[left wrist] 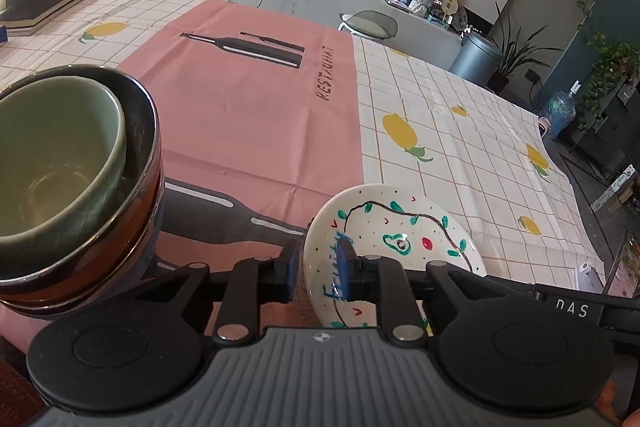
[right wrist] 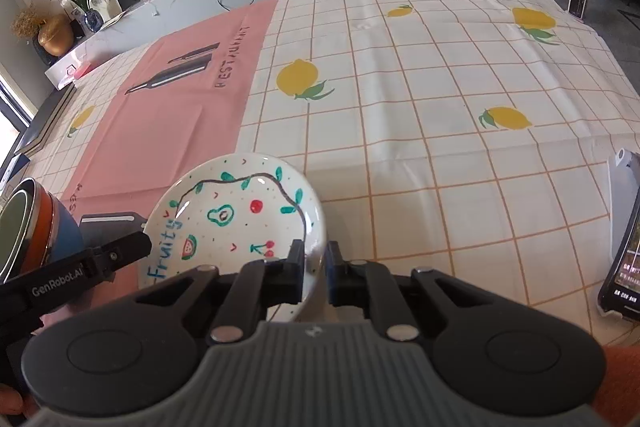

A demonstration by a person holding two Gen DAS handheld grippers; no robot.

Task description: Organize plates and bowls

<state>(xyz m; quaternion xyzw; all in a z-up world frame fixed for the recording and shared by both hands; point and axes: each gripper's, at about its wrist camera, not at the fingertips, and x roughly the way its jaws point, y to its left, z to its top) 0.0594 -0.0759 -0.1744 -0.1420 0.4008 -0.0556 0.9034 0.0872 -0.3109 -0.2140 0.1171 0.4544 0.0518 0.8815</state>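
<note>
right tool [right wrist: 314, 269] pinching the near right rim of the painted plate [right wrist: 236, 215], lower centre of the right view. left tool [left wrist: 318, 269] straddling the plate's left rim [left wrist: 316, 251], fingers [left wrist: 345, 259] spread slightly, not clearly pressing. stacked bowls [left wrist: 80, 179] at far left, close beside the plate. pink mat [left wrist: 248, 99] beyond, checked cloth on the worktop [right wrist: 440, 115] wide and bare toward upper right. phone [right wrist: 624, 259] at right edge.
</note>
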